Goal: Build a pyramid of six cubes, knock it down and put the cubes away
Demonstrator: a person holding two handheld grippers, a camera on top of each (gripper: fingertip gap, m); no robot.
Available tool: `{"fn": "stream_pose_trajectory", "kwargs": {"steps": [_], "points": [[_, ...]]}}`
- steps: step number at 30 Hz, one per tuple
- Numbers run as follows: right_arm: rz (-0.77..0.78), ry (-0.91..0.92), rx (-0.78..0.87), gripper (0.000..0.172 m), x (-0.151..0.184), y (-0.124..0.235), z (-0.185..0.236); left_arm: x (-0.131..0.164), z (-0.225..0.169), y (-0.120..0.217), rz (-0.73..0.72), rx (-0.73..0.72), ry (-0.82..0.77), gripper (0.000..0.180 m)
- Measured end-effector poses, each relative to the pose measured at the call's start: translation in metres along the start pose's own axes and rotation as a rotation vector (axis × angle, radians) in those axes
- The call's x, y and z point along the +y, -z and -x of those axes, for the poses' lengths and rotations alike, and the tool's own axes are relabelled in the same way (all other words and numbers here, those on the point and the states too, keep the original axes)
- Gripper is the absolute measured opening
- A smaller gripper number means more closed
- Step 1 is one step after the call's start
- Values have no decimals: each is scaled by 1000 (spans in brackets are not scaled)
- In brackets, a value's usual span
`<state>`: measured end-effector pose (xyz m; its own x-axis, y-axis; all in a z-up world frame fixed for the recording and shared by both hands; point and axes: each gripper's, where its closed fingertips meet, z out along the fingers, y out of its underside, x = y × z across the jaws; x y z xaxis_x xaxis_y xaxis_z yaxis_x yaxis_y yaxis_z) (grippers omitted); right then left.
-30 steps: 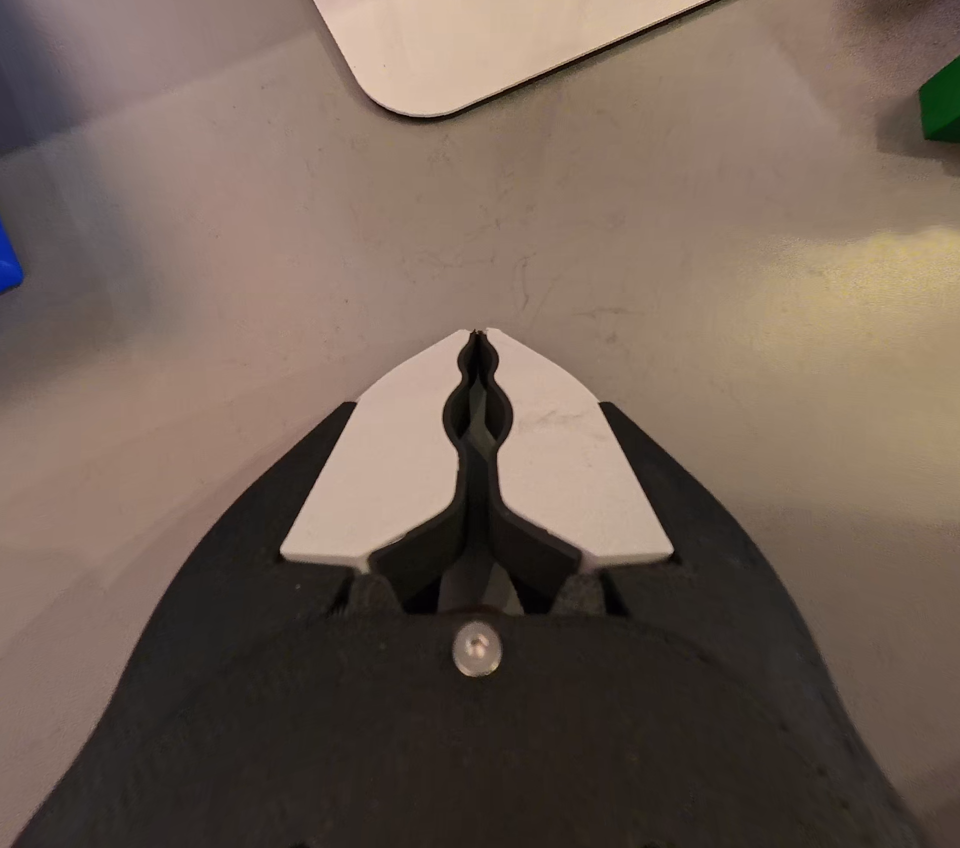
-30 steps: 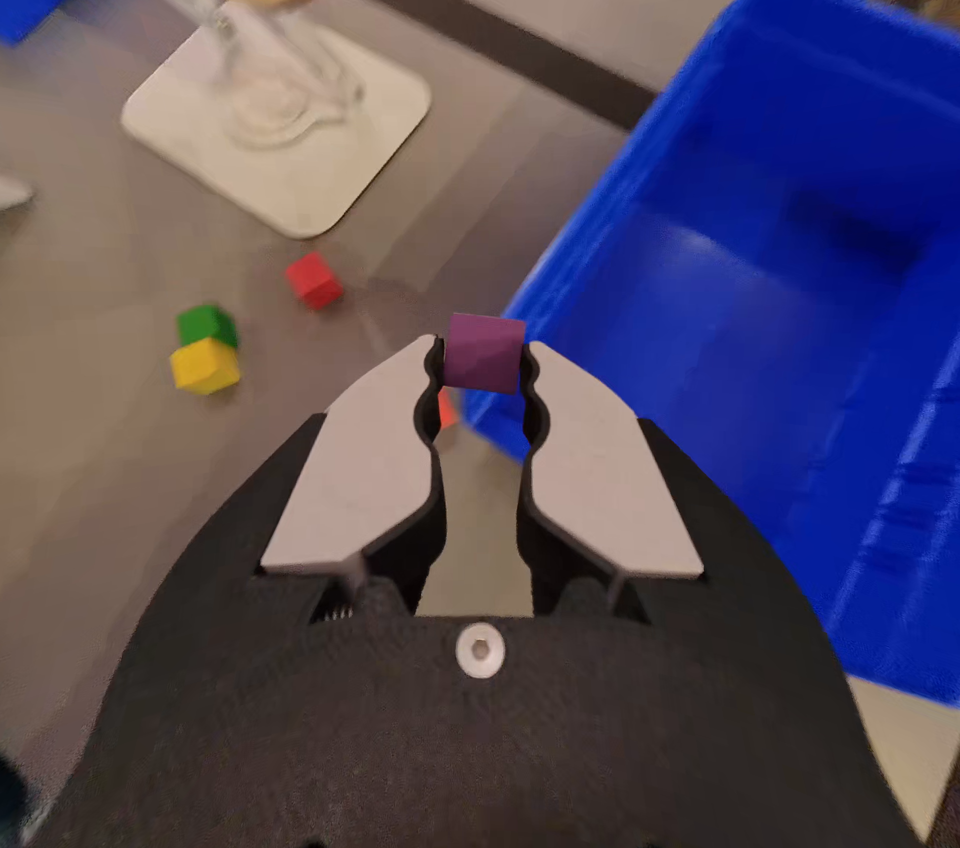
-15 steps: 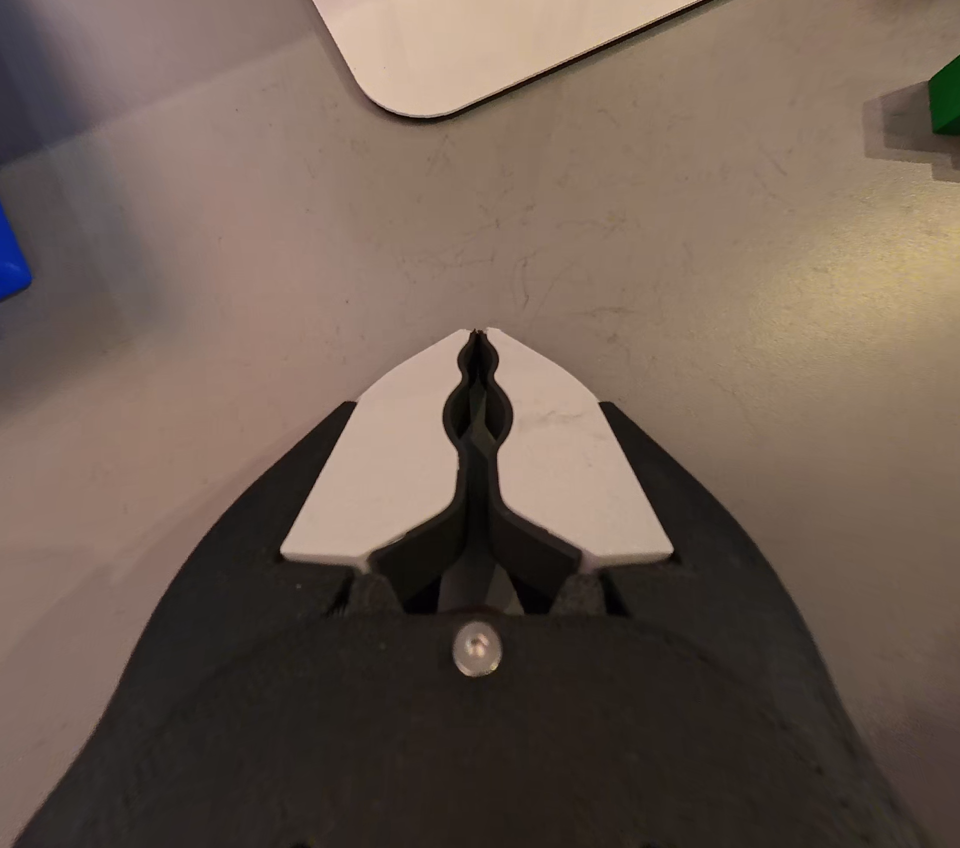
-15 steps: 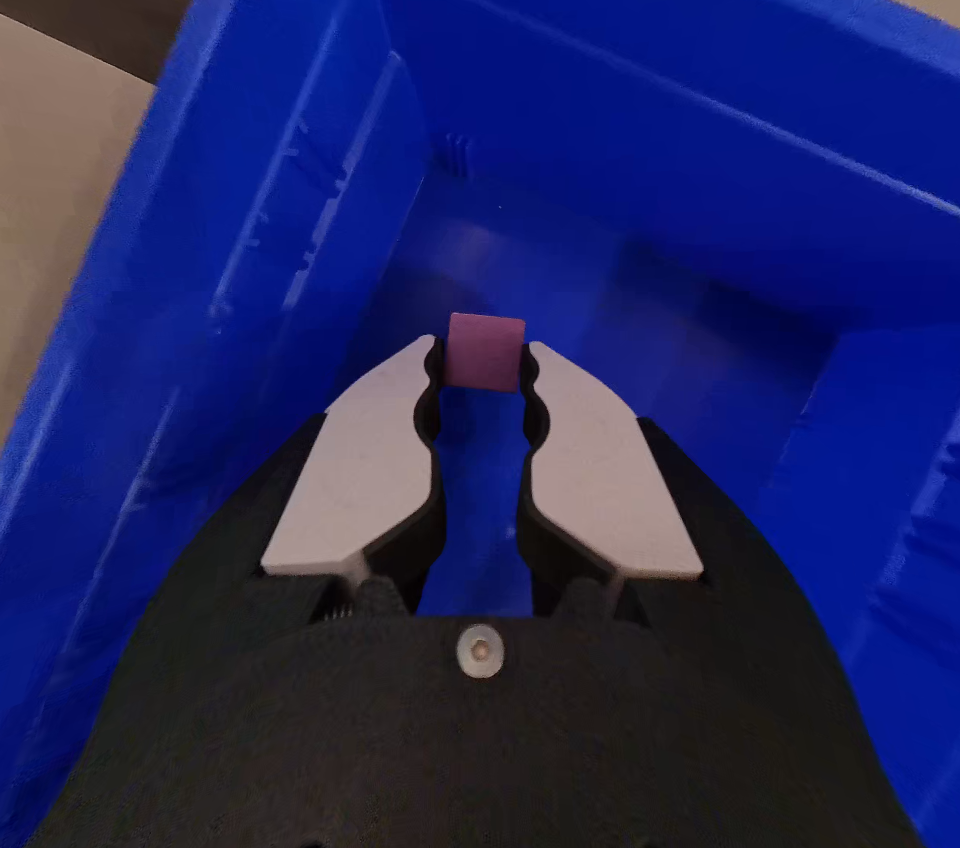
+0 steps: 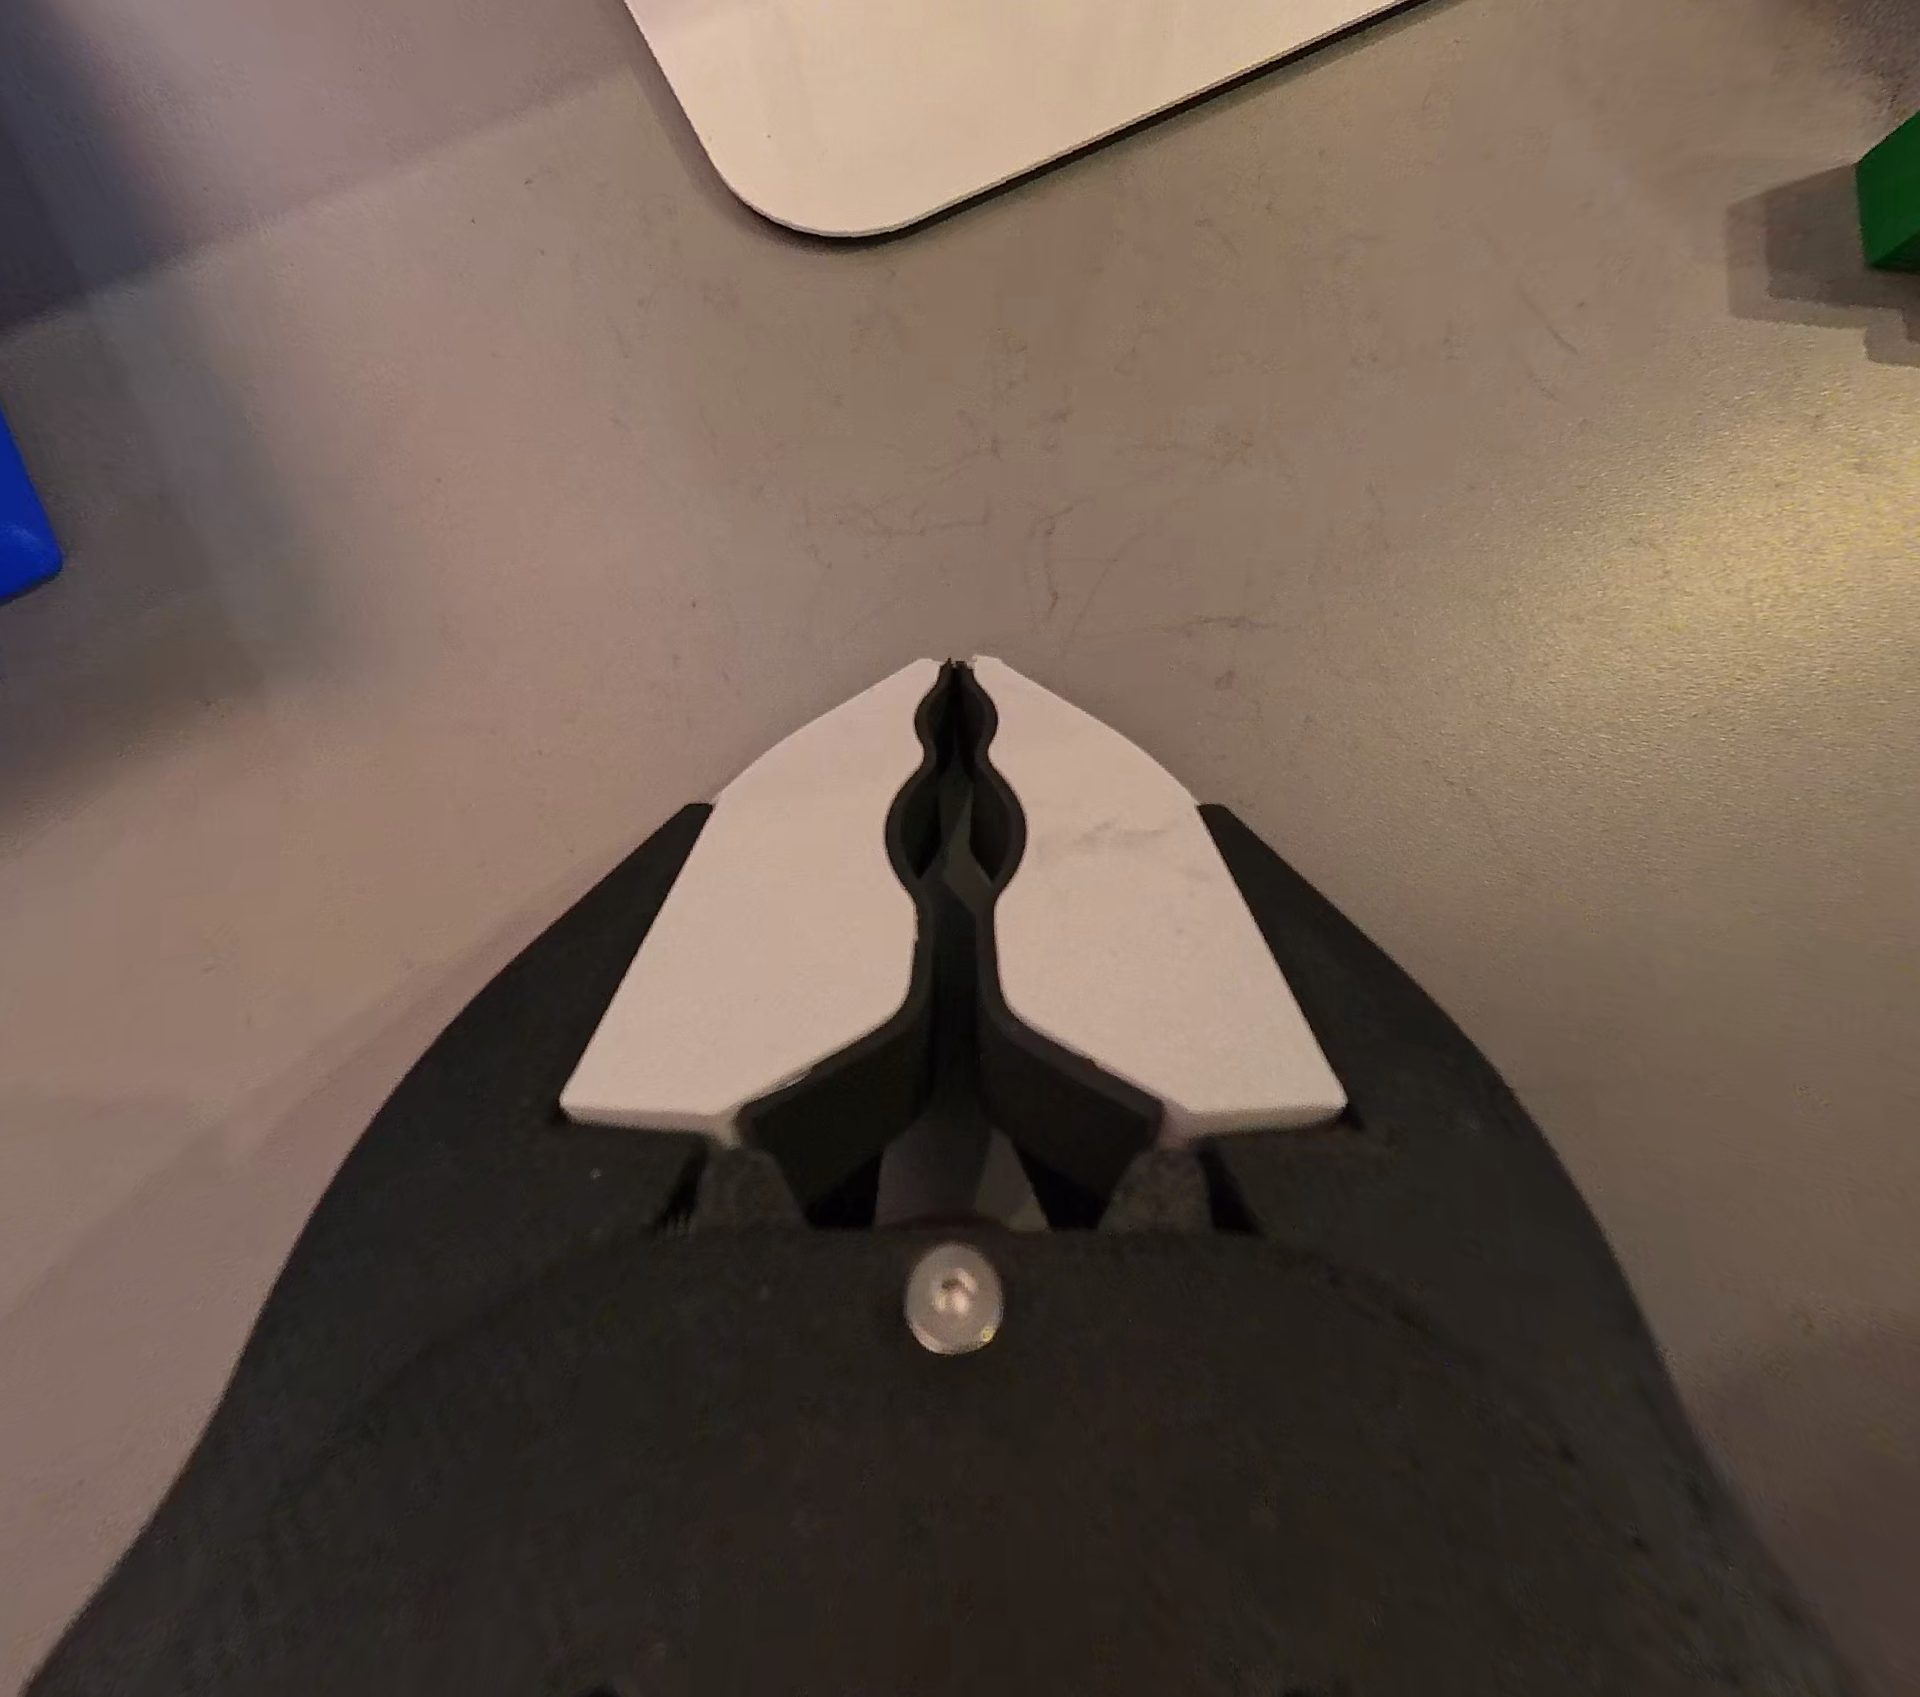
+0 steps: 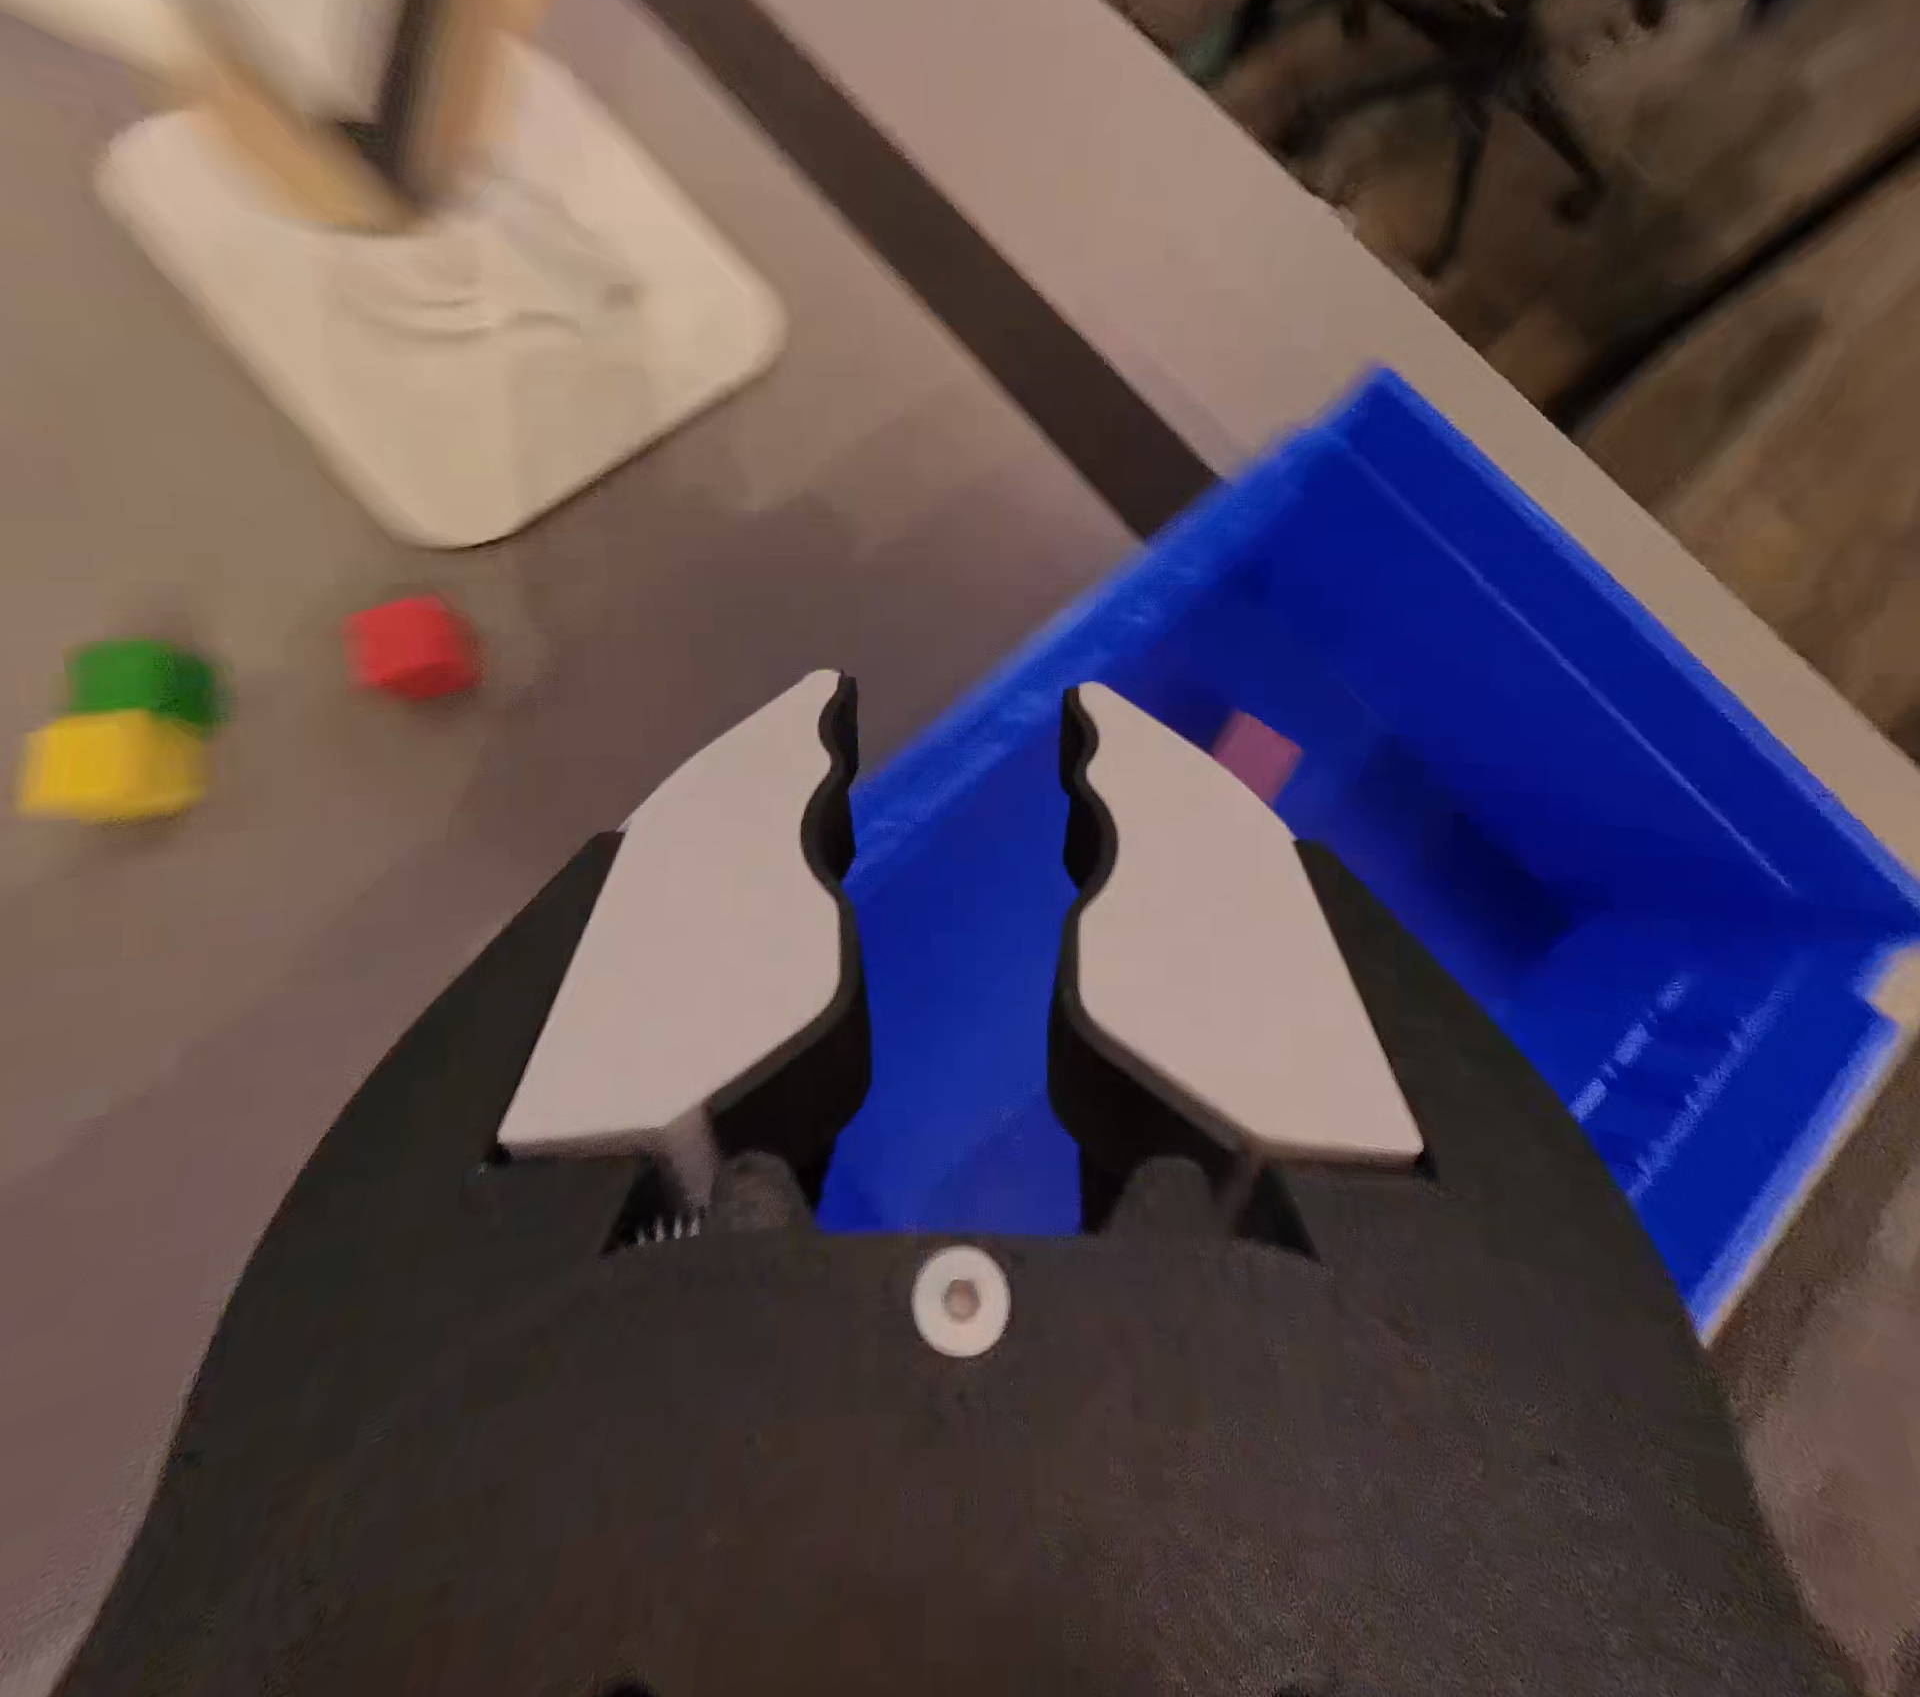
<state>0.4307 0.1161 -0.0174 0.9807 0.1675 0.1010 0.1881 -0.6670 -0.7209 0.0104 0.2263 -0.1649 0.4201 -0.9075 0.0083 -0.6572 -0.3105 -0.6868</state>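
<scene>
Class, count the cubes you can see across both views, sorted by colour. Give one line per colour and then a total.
Red cube: 1
Green cube: 1
Yellow cube: 1
Purple cube, lying inside the blue bin: 1
Total: 4 cubes; the red and green ones also show at the right edge of the left wrist view.

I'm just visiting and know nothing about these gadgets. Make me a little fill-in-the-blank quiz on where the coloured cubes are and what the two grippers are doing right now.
1. The purple cube lies inside the ___ bin.
2. The green cube sits touching the ___ cube on the table.
3. The right gripper has its fingers apart and holds ___.
4. The left gripper has its fingers ___ over the bare table.

Missing words: blue; yellow; nothing; shut
</scene>
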Motion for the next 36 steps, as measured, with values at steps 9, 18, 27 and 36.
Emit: {"fn": "stream_pose_trajectory", "kwargs": {"steps": [9, 18, 27, 36], "points": [[279, 409, -285, 47, 57, 11, 149, 0, 0, 0, 0, 0, -1, 0], [525, 455, -163, 50, 115, -28, 145, 0, 0, 0, 0, -1, -2, 0], [605, 460, -104, 49, 124, -31, 138, 0, 0, 0, 0, -2, -2, 0], [544, 364, 2, 51, 128, -34, 137, 0, 0, 0, 0, -2, -2, 0]]}}
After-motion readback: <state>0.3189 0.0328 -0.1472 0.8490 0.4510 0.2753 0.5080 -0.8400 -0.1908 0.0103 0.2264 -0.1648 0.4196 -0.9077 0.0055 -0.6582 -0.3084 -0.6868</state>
